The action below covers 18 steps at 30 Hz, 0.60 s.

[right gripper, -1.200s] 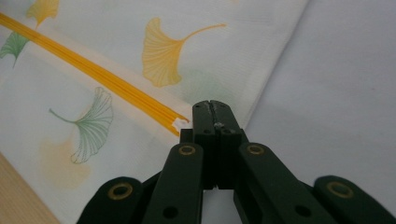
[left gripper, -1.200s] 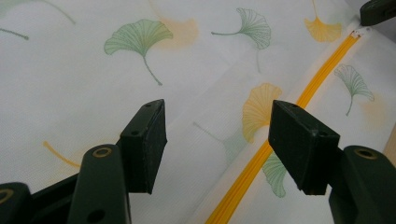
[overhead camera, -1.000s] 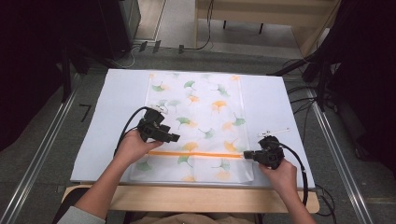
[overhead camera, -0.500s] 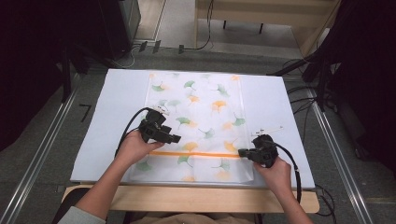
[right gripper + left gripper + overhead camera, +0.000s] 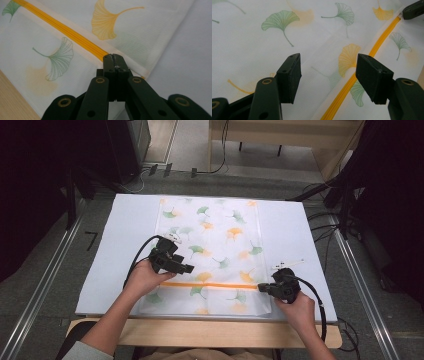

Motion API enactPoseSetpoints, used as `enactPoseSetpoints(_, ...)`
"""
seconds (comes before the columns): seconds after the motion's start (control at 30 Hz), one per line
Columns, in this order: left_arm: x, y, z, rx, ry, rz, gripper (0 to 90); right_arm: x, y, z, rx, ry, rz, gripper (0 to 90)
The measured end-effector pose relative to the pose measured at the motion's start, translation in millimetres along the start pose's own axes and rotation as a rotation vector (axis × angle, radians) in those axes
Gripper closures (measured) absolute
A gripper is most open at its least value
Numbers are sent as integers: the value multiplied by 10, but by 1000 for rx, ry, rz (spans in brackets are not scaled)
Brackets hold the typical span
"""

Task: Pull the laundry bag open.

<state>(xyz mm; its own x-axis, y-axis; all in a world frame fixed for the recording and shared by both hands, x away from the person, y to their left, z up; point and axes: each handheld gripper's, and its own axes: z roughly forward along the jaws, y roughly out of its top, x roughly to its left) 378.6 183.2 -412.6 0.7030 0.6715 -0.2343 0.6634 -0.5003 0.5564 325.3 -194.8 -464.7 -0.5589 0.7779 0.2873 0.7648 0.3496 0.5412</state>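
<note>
1. At far left: pale mat (image 5: 120,245) spread over the wooden table (image 5: 210,332), grey floor beyond the edge.
2. Left of centre: left hand (image 5: 142,279) wrapped round the left gripper (image 5: 189,268), resting on the lower left part of the mesh zip bag (image 5: 210,240). Jaws wide apart in the left gripper view, pads (image 5: 290,76) hanging just over the white mesh, nothing between them. Orange zipper (image 5: 359,72) running diagonally under the right-hand pad.
3. In the middle: bag lying flat on the mat, long side running away from the person, printed with green and orange ginkgo leaves. Looks flat and thin; contents, if any, impossible to tell through the mesh. Zipper (image 5: 210,284) crossing the bag from side to side near the person's end, seemingly closed along the visible length.
4. Right of centre: right gripper (image 5: 261,287) at the bag's right edge, at the zipper's end. Jaws pressed together in the right gripper view (image 5: 113,60), tips right at the zipper's end (image 5: 75,35) by the bag's corner; something small and pale pinched at the tip, apparently the zipper pull, though too small to be sure.
5. At right: right hand (image 5: 300,310) behind that gripper, black cable (image 5: 320,307) looping back toward the table's near edge.
</note>
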Motion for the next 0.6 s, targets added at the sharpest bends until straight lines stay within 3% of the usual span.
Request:
enactPoseSetpoints(0.37,-13,-4,17,5,-1,5,376,45,77,23,-48,-24,-30,900)
enactPoseSetpoints(0.6,-26,-4,21,2,1,8,379,-87,76,-82,-82,-49,20,862)
